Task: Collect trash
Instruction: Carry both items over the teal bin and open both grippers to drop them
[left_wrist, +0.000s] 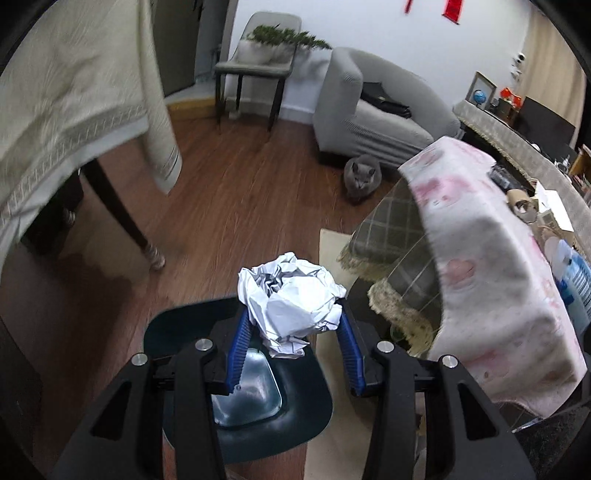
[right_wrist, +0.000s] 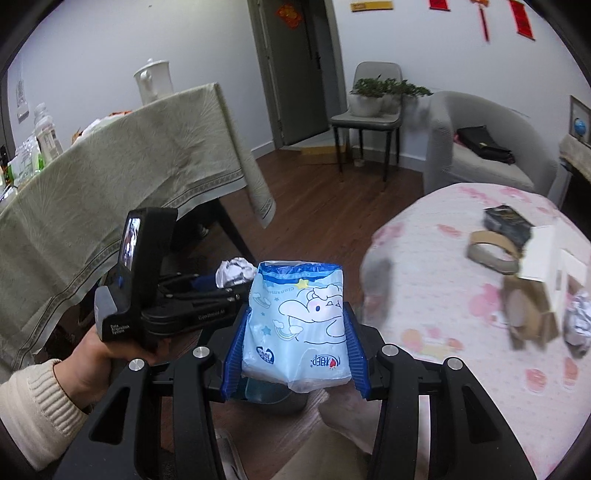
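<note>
My left gripper (left_wrist: 291, 314) is shut on a crumpled ball of white paper (left_wrist: 291, 295) and holds it above the open dark bin (left_wrist: 177, 325) on the floor. My right gripper (right_wrist: 293, 317) is shut on a light blue tissue pack (right_wrist: 299, 321) with a cartoon print. The left gripper (right_wrist: 218, 284) with its paper ball (right_wrist: 234, 271) shows in the right wrist view, to the left of the pack. More crumpled paper (right_wrist: 578, 321) and torn cardboard pieces (right_wrist: 528, 310) lie on the pink-covered table (right_wrist: 443, 258).
A table with a beige cloth (right_wrist: 110, 166) stands at the left. A grey cat (left_wrist: 362, 177) sits on the wooden floor by the grey sofa (left_wrist: 369, 110). A chair with potted plants (left_wrist: 258, 62) stands by the wall. A cream mat (left_wrist: 328, 258) lies by the bin.
</note>
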